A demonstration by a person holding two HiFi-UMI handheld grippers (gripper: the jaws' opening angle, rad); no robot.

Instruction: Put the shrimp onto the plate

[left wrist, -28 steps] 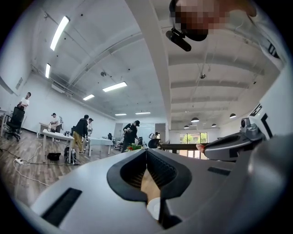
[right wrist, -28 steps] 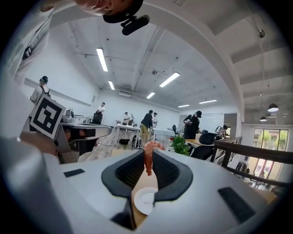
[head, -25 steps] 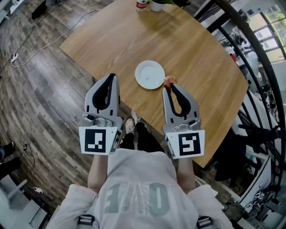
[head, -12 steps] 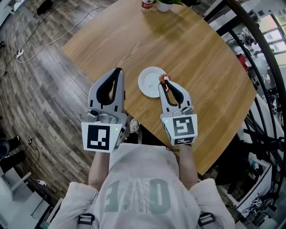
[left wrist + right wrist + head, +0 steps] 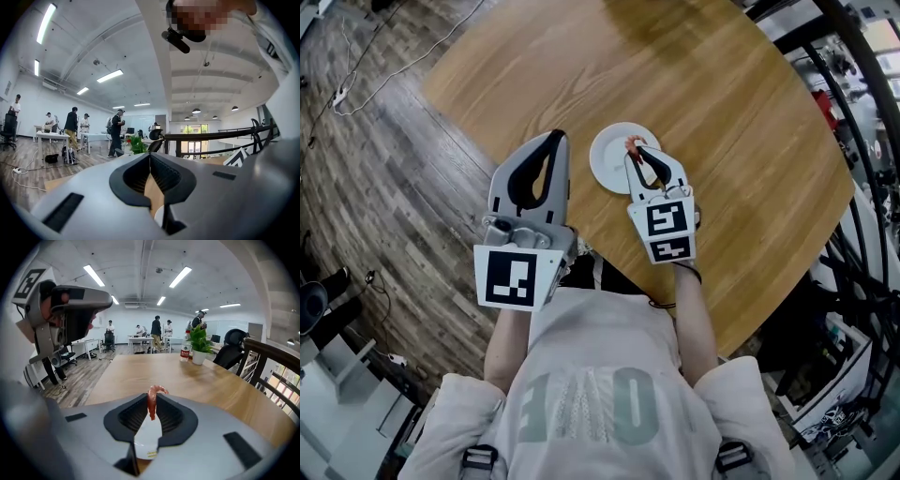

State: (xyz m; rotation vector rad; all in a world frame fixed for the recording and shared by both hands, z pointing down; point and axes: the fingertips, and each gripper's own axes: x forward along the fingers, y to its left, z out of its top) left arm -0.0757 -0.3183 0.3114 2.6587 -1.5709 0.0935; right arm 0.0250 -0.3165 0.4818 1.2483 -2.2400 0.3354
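Right gripper (image 5: pixel 635 150) pinching the shrimp (image 5: pixel 631 143), jaws pressed onto its body. In the right gripper view the shrimp (image 5: pixel 150 406) stands upright between the jaw tips, with its curled end poking out above them. The white plate (image 5: pixel 147 437) shows below through the gap behind the tips. From the head view the shrimp hangs over the plate's (image 5: pixel 605 161) rim on the side nearest me and to my right. I can't tell whether it touches the plate. My right forearm (image 5: pixel 689 309) is bare and stretched forward from my body. The gripper is pitched nose-down, so two faces of its marker cube (image 5: pixel 662 231) show. The left gripper (image 5: pixel 555 139) is held just left of the plate, its tips at the table's (image 5: pixel 722 94) near edge and its body out over the wood floor (image 5: pixel 384 169). Its jaws are pressed together at the tips with nothing between them. In the left gripper view (image 5: pixel 150 155) only table wood and a sliver of plate show through the loop behind the tips. My left forearm (image 5: pixel 511 337) runs straight back to my shoulder. At the far end of the table, in the right gripper view, are a bottle (image 5: pixel 186 350) and a potted plant (image 5: pixel 200 344). People stand at desks farther back.
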